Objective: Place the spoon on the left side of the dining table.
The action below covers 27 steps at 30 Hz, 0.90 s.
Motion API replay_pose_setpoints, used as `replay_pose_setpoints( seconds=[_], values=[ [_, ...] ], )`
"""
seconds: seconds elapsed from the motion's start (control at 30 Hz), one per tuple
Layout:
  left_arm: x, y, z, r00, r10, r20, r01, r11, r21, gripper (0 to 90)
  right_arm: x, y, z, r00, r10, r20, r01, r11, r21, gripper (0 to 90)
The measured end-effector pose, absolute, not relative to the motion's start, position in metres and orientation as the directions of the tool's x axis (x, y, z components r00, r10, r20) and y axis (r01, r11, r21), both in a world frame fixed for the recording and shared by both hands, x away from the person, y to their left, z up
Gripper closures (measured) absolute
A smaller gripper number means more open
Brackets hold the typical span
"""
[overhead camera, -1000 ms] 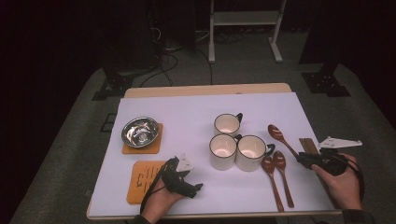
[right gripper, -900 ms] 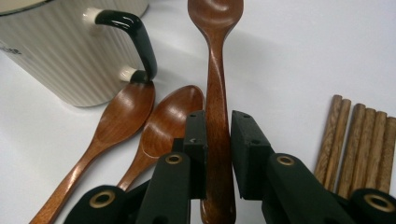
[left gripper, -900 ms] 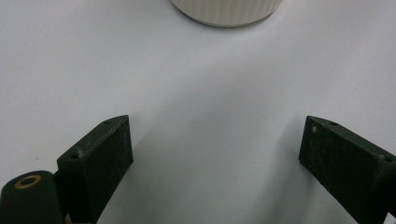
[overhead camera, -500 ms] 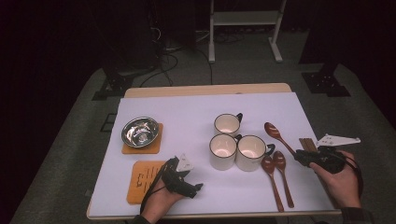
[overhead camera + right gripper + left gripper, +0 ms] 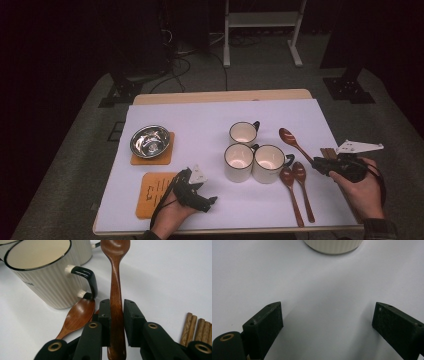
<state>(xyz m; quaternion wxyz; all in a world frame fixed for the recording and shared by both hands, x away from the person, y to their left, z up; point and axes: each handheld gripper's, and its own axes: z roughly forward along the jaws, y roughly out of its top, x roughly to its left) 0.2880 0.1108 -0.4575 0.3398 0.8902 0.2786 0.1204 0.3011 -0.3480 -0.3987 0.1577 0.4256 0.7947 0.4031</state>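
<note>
My right gripper (image 5: pixel 320 165) (image 5: pixel 117 308) is shut on the handle of a brown wooden spoon (image 5: pixel 295 142) (image 5: pixel 115 277). The spoon's bowl points away toward the three cream mugs (image 5: pixel 270 162) (image 5: pixel 42 272). Two more wooden spoons (image 5: pixel 295 180) lie beside the nearest mug, and one of them (image 5: pixel 78 315) shows just left of my jaws. At the front left my left gripper (image 5: pixel 207 202) (image 5: pixel 327 322) rests open on the white table cover, with nothing between its fingers. The base of a mug (image 5: pixel 333 245) stands ahead of it.
A steel bowl (image 5: pixel 150 140) sits on an orange coaster (image 5: pixel 152 157) at the left. A second orange coaster (image 5: pixel 152 192) lies by my left hand. A small mat of wooden sticks (image 5: pixel 327 151) (image 5: pixel 197 327) lies beside my right gripper, near the table's right edge.
The right gripper has shifted the held spoon slightly to the left and farther away. The left gripper has stayed put.
</note>
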Motion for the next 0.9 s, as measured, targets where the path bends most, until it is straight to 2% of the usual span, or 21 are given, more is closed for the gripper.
replay_pose_setpoints(
  seconds=[0.9],
  values=[
    [0.288,0.111,-0.457,0.815,0.579,0.022,0.417,-0.613,0.671,8.5,0.307,-0.338,-0.386,-0.633,0.769,0.088,0.514,0.333,0.79,76.1]
  ],
)
